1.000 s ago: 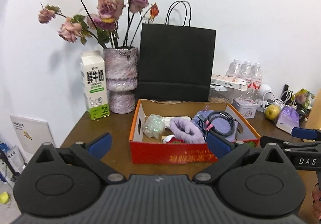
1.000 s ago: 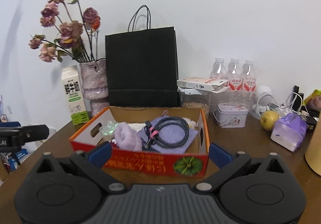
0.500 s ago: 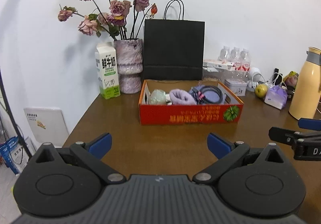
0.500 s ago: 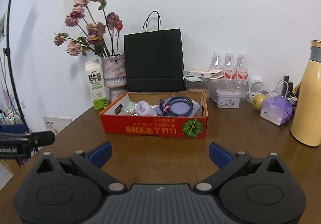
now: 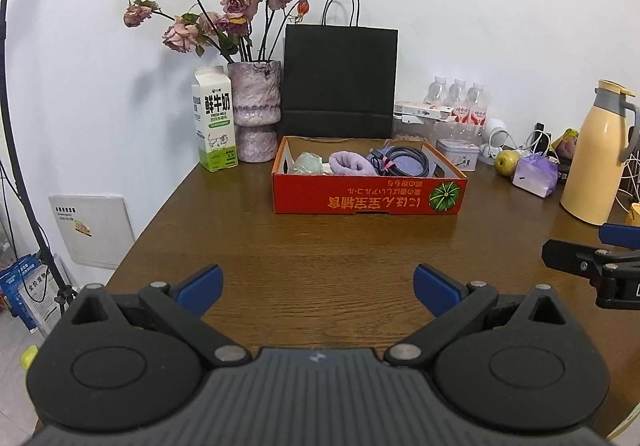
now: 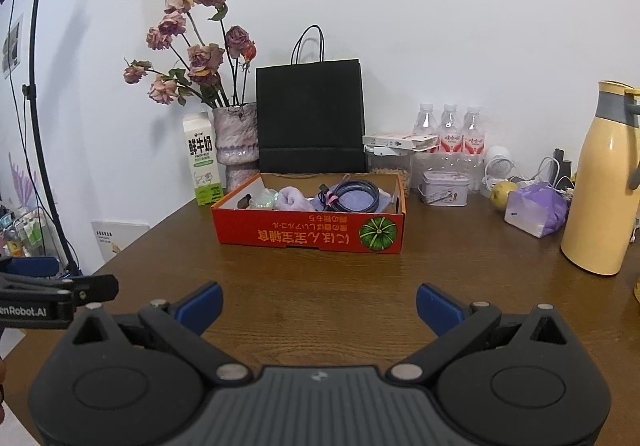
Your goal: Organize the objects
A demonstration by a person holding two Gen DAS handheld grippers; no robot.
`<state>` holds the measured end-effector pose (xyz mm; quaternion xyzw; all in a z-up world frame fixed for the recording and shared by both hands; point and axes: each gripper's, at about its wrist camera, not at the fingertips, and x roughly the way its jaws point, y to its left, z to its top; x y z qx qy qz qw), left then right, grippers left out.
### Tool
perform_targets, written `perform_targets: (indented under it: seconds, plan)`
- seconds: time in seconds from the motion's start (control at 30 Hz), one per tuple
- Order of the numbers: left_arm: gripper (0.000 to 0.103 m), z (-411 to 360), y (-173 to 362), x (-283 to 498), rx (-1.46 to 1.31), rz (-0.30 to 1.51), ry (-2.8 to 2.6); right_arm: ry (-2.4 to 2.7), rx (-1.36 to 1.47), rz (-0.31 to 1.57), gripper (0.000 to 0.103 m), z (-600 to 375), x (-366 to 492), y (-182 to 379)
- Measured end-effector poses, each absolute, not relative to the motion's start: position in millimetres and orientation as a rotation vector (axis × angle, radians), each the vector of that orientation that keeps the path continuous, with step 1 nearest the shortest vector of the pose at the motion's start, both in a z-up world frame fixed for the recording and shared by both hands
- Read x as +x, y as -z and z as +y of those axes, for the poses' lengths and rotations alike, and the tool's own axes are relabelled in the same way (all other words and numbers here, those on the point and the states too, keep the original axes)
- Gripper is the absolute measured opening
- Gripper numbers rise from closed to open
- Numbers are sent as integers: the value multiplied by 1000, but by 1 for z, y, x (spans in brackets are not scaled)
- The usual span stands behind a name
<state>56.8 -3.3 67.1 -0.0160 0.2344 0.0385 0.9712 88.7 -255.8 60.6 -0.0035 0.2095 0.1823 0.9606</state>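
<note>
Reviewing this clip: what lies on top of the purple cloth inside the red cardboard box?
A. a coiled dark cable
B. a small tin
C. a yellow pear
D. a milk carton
A. A coiled dark cable with a pink tie rests on the purple cloth in the red cardboard box; the pear, carton and tin stand outside on the table.

Red box [image 5: 370,198] with a green striped pumpkin print on brown woodgrain table [image 5: 320,254], black bag [image 5: 340,76] behind, mottled pink vase [image 5: 255,110], pale yellow flask [image 5: 596,154].
</note>
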Motion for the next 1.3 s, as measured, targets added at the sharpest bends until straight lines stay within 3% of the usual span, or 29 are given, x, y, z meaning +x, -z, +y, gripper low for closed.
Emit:
perform_targets:
  seconds: [1.3]
  plan:
    - [103,-5,-69,46,-39,473,-59,-369,-24,421,103,-257,75,-61]
